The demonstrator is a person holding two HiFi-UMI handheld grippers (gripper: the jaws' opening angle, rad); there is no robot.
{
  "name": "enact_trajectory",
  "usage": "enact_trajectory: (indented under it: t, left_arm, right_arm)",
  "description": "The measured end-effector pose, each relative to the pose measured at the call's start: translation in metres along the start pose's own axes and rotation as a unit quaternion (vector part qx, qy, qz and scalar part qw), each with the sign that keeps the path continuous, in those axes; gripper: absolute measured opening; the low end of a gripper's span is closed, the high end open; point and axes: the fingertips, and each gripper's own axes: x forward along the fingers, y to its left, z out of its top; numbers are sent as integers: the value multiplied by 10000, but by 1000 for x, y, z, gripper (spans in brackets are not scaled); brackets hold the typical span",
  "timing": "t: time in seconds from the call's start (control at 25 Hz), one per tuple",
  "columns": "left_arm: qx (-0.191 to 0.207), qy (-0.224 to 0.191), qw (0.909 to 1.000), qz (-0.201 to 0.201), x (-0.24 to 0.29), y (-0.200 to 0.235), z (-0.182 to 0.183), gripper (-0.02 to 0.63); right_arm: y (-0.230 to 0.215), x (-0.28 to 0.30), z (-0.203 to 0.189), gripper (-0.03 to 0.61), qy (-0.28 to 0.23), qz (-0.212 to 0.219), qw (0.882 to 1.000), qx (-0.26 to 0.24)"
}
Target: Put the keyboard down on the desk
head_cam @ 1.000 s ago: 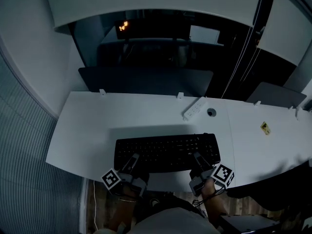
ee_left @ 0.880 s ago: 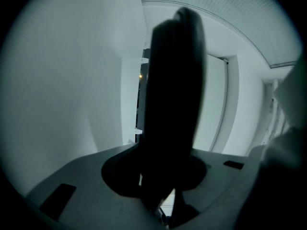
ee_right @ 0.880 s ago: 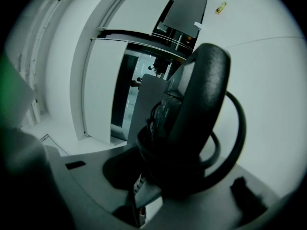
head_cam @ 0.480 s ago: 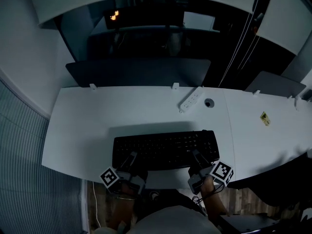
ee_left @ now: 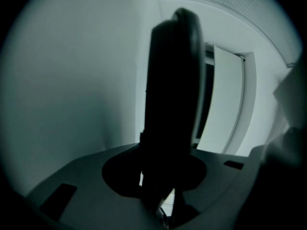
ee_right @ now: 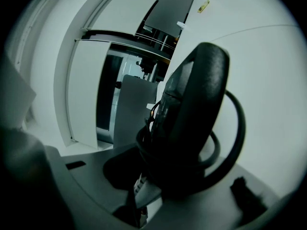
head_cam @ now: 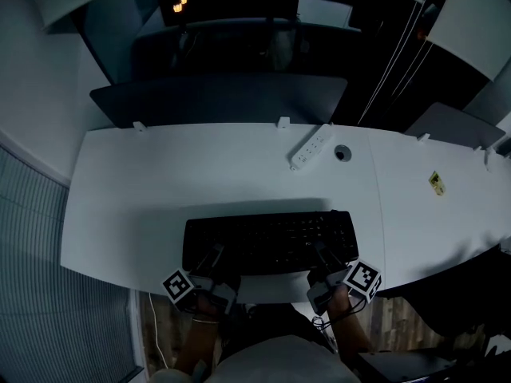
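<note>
Surface: a white bench [head_cam: 160, 182] with a curved near edge, seamed into two sections to the right of the keyboard.

The black keyboard [head_cam: 270, 242] lies lengthwise over the near part of the bench, its near long side at the bench edge. Its shadow falls on the white top just behind it. Whether it rests on the bench cannot be told.

The left gripper [head_cam: 214, 257] is clamped on the keyboard's near edge toward its left end. The right gripper [head_cam: 322, 255] is clamped on the same edge toward its right end. Each gripper view shows the dark keyboard body edge-on between the jaws. In the right gripper view a black cable [ee_right: 236, 128] loops beside it.

Behind the keyboard and to the right, well apart from it, lies a white power strip [head_cam: 311, 147], with a round cable hole [head_cam: 342, 153] just beside it. A small yellow label [head_cam: 436, 183] sits far right of the keyboard.

Room: a dark partition panel [head_cam: 223, 102] stands along the far bench edge behind the keyboard. A ribbed wall surface [head_cam: 32, 294] runs left of it. Wood flooring [head_cam: 164, 329] shows below the near edge. Lighting is dim.
</note>
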Motion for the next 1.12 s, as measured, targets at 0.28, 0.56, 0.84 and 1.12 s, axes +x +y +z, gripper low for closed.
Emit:
enact_trajectory:
  t: [0.28,0.56,0.84,1.12]
  left_arm:
    - [-18,-9,9997,247,9,19,2,110]
    - [-126,-25,9986,509,18,32,3,110]
    - [-324,-36,9966,755,22,45,3,110]
    - [-505,-100,9949,870,22,52,4,104]
  right_arm:
    - [-20,10,3,106,85,-96,9998,145]
    - [-38,15,3,106,132,-267,9990,343]
    - [-49,19,5,107,144,-365,9983,428]
    - [-52,21,4,107,146,-405,9979,479]
